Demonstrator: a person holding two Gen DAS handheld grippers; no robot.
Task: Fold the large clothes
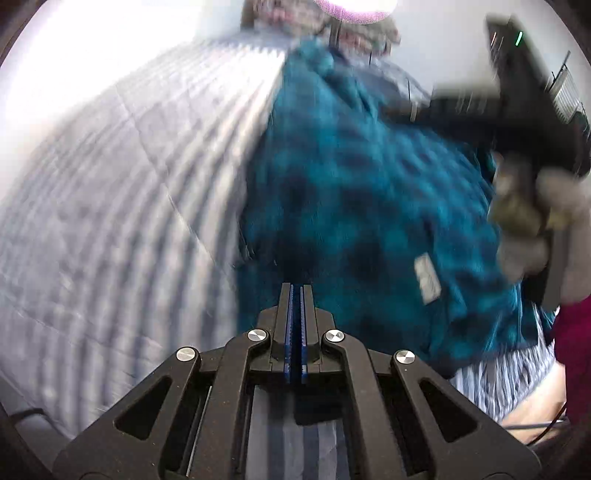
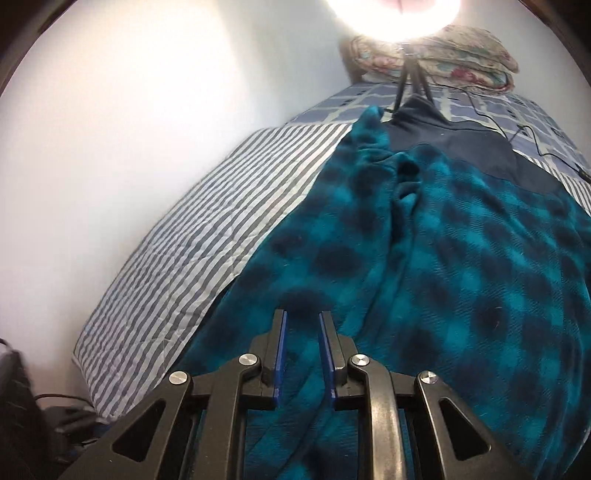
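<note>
Both claws hang over a teal plaid fleece garment [image 2: 461, 258] spread on a bed. On the right gripper [image 2: 301, 314] the blue-padded fingers stand apart with a clear gap, nothing between them, the fleece just beneath and ahead. On the left gripper [image 1: 296, 286] the pads are pressed almost together, gripping nothing that shows; the view is blurred. Ahead and right of the left claw lies the fleece, a pale label [image 1: 427, 277] on it. A striped sheet [image 2: 192, 236] runs to the left of both claws. Beyond the right claw, a navy panel [image 2: 461, 144] tops the fleece, then a checked blue cover [image 2: 487, 107], a tripod [image 2: 410, 81], folded floral bedding [image 2: 443, 59] and a bright lamp [image 2: 391, 14].
</note>
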